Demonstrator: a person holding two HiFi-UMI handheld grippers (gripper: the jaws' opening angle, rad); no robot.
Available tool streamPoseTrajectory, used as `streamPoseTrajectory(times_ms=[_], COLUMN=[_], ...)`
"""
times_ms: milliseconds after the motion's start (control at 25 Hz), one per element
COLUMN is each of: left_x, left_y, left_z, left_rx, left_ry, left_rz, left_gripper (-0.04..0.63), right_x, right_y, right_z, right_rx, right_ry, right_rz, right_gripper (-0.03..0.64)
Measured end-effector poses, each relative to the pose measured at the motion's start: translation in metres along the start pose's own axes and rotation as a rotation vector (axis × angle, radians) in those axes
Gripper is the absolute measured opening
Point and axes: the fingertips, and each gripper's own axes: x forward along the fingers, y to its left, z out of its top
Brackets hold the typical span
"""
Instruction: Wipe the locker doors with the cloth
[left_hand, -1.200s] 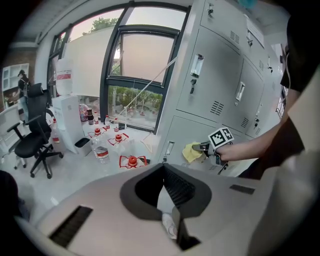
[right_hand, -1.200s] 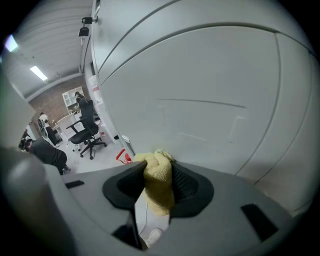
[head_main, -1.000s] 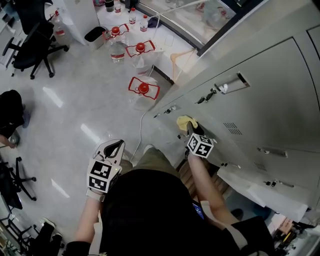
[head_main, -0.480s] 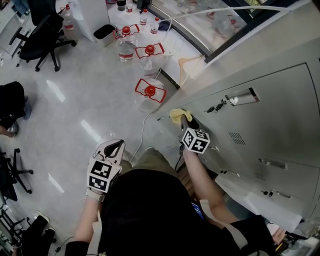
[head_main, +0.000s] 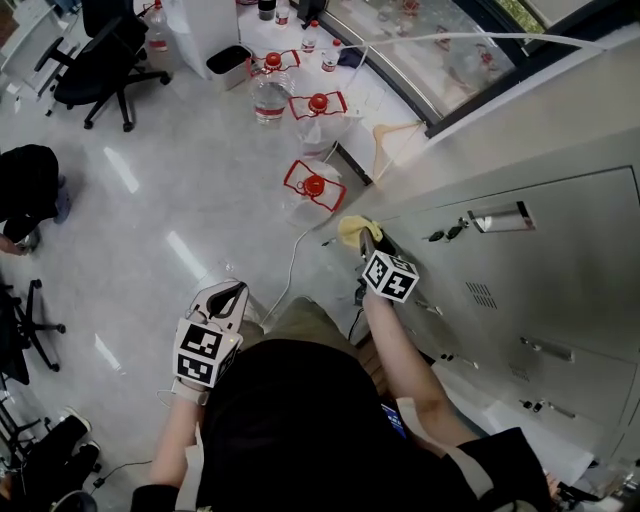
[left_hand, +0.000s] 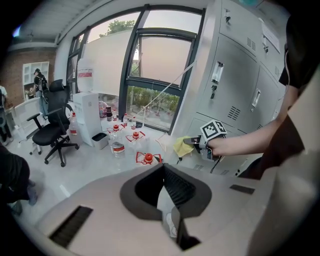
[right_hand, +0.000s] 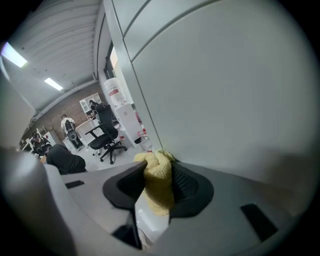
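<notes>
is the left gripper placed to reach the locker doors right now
Probably not: the left gripper hangs shut over the floor, on the far side of the person from the locker doors. Only the right gripper, holding the cloth, is at them.

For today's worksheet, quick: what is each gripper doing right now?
Left gripper: shut, holding nothing.
Right gripper: shut on the yellow cloth.

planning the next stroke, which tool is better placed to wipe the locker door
Right. The right tool is shut on the yellow cloth, close against the locker door. The left tool is shut on nothing and held away from it.
</notes>
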Motion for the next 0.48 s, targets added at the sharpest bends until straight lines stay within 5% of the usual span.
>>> streamPoseTrajectory(times_ms=[480], left_x=[0.000], left_y=[0.000], left_z=[-0.006], left_rx=[-0.015], left_ry=[0.018], left_rz=[0.015], left_gripper=[0.008], right_x=[0.019], right_y=[0.001], right_z=[-0.013], right_rx=[0.135], right_ry=[0.022], right_rz=[0.046], right_gripper=[0.143])
